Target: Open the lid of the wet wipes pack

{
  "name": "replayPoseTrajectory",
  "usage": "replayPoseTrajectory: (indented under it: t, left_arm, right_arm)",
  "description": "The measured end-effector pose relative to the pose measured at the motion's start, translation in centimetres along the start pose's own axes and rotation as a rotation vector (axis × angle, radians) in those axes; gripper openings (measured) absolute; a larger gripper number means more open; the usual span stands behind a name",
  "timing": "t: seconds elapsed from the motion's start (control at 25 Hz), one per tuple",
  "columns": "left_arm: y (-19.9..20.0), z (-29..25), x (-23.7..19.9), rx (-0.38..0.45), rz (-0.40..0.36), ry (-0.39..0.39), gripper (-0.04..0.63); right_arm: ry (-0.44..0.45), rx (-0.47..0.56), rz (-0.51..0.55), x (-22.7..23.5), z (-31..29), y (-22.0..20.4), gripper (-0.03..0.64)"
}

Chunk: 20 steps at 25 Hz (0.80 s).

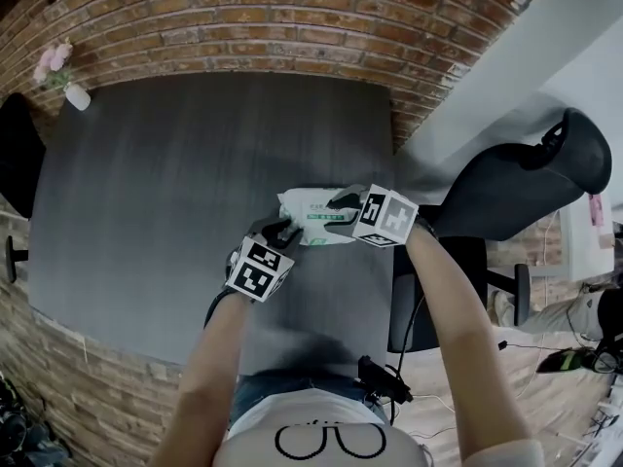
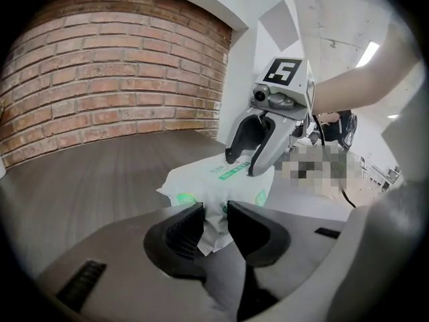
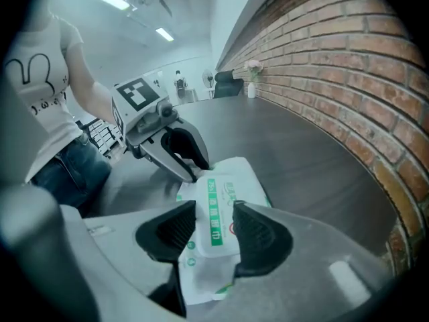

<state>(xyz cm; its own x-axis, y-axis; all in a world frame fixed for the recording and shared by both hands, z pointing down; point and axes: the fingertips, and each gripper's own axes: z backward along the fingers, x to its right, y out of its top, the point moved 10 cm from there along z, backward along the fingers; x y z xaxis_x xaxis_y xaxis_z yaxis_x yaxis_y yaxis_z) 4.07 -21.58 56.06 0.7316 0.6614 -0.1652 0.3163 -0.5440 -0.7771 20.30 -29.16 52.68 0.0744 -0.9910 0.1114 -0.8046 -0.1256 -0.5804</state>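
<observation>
A white wet wipes pack with green print lies near the front right edge of the dark table. My left gripper is shut on the pack's crimped near end, which is pinched between the pads. From the other side my right gripper points steeply down over the pack. Its jaws stand either side of the white lid with the green strip, and I see no firm pinch on it. In the left gripper view, the right gripper has its fingertips resting on the pack's top.
A brick wall borders the table's far side. A small vase of pink flowers stands at the far left corner. One black office chair is to the right of the table, and another dark chair is at the left.
</observation>
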Motion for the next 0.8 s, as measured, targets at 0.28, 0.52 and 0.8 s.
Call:
replayPoseTrajectory:
  t: [0.28, 0.52, 0.8]
  left_arm:
    - [0.2, 0.1, -0.1, -0.02, -0.003, 0.008, 0.112]
    - [0.2, 0.1, 0.0, -0.027, -0.004, 0.003, 0.112]
    - [0.2, 0.1, 0.1, -0.032, -0.002, 0.009, 0.112]
  right_arm:
    - [0.023, 0.031, -0.055, 0.2, 1.0, 0.4, 0.156]
    - [-0.051, 0.03, 0.025, -0.5, 2.2, 1.3, 0.11]
    - [-0.191, 0.064, 0.09, 0.4, 4.0, 2.6, 0.028]
